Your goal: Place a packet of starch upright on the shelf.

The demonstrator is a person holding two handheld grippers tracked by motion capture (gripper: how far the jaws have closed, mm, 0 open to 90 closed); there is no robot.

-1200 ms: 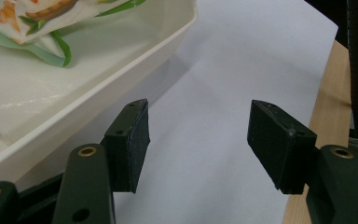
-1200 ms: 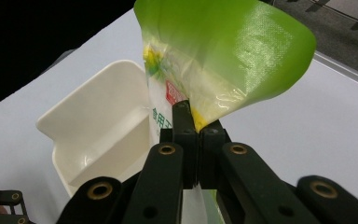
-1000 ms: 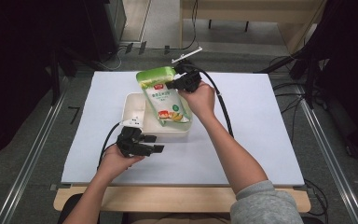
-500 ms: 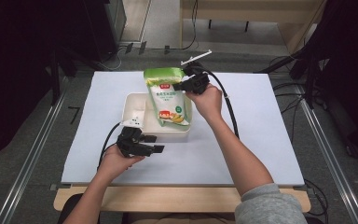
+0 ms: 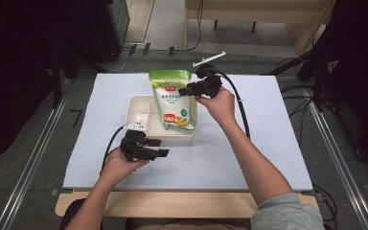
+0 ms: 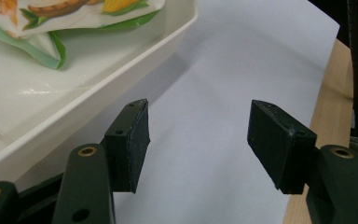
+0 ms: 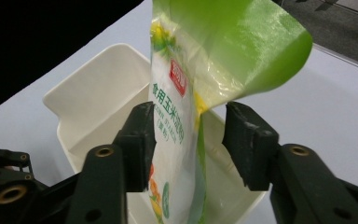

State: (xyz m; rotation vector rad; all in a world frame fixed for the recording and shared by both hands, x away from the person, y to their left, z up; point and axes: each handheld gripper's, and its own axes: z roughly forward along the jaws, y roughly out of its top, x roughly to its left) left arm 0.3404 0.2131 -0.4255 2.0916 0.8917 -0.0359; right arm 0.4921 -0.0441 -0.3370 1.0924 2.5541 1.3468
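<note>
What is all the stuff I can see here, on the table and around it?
Bag: one, green and white with printed food pictures, standing in the tray, between the right gripper's jaws.
Tray: one, white, middle of the table.
Sheet: one, white, covering the tabletop.
Table: one, light wood edge showing at the near side.
Left gripper: one, black, open, resting on the sheet just in front of the tray.
Right gripper: one, black, jaws on either side of the bag with a gap at one side.
Forearms: two, coming in from the near side.
</note>
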